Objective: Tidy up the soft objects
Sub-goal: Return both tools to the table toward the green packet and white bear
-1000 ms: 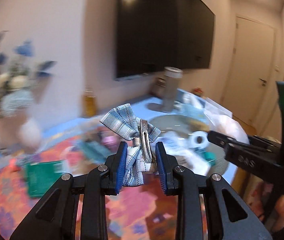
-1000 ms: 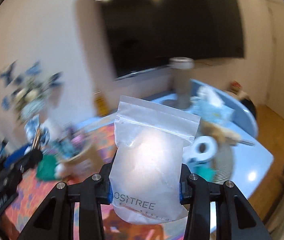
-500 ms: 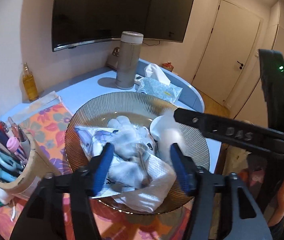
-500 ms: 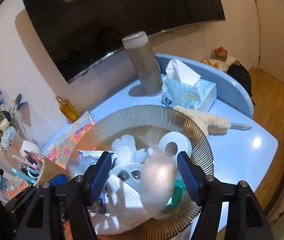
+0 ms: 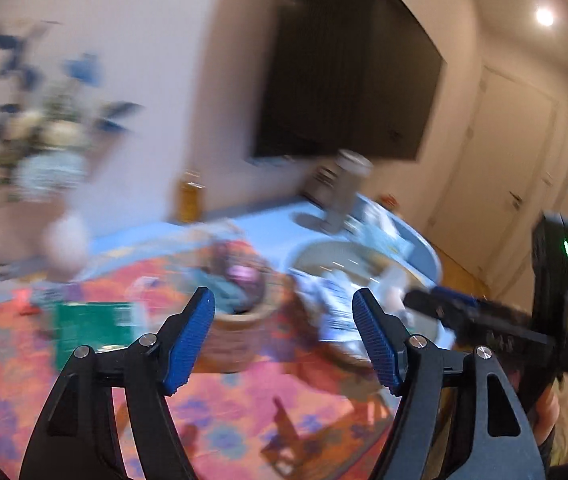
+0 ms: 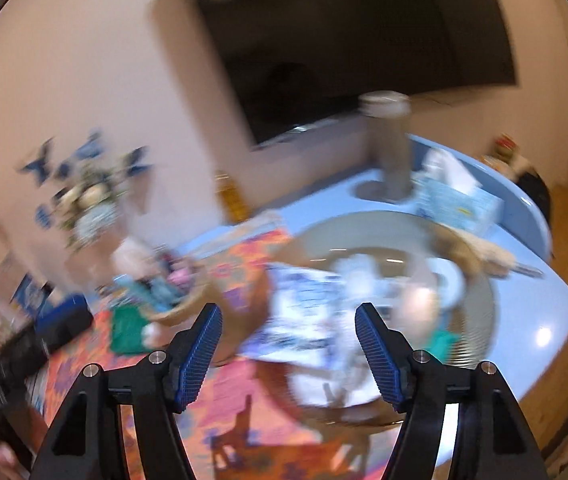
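Everything is smeared by motion. A ribbed brown glass bowl [image 6: 480,300] on the blue table holds a heap of soft things [image 6: 316,300]: white plush, a printed bag and a paper roll. The left wrist view shows the bowl [image 5: 336,248] to the right of centre. My left gripper [image 5: 281,300] has nothing between its blue pads, and its jaws are opening. My right gripper [image 6: 286,312] is empty too, its jaws opening, just short of the bowl's near left side. The right tool's black frame [image 5: 548,272] stands at the right edge of the left wrist view.
A woven basket [image 5: 239,312] of pens and scissors sits left of the bowl on a floral mat [image 5: 243,400]. A green pad [image 5: 91,320] lies further left. Behind stand a tall grey tumbler [image 6: 392,148], a tissue box [image 6: 456,200], a fluffy duster [image 6: 476,252] and a flower vase [image 5: 47,168].
A second ago the left jaws held a plaid bow clip and the right a clear bag. Both were let go over the bowl; both grippers have since swung back left, jaws wider.
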